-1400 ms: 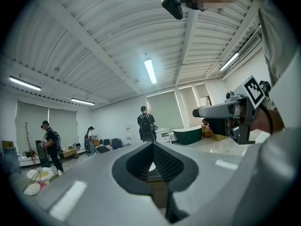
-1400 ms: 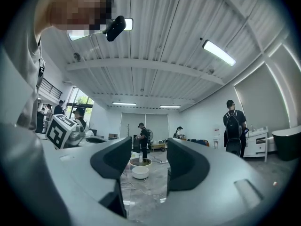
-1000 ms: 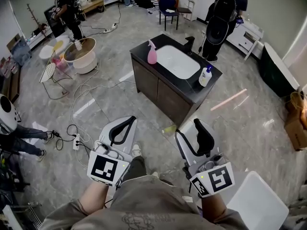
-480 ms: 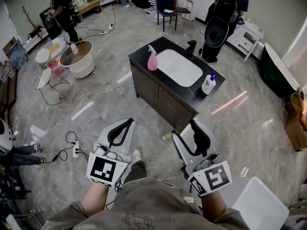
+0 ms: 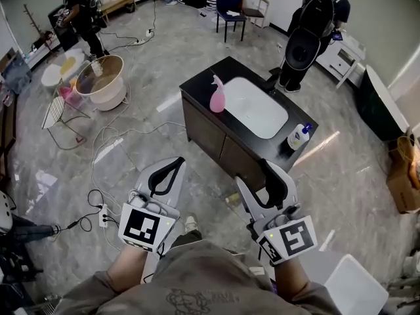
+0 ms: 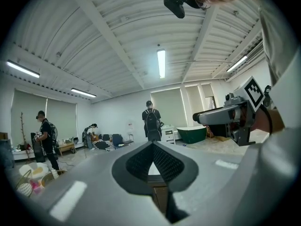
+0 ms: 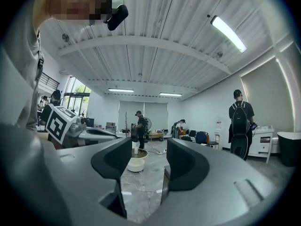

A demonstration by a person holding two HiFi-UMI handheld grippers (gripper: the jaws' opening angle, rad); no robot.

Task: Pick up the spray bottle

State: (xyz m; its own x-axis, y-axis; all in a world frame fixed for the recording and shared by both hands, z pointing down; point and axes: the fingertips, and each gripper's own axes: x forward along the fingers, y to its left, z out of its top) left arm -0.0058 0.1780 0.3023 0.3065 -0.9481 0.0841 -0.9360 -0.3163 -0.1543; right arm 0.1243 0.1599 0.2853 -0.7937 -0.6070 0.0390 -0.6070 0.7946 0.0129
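Spray bottle [image 5: 217,95] upper centre on bench [image 5: 197,84]; to be straddled squarely by right gripper [image 5: 269,170], jaws spread, empty; left gripper [image 5: 172,165] jaws pressed together.

The left tool [image 5: 174,165] and the right tool [image 5: 268,169] are now nearer to the black worktop [image 5: 197,84]. The pink spray bottle [image 5: 217,96] and the white bottle [image 5: 298,137] show lower in the head view.
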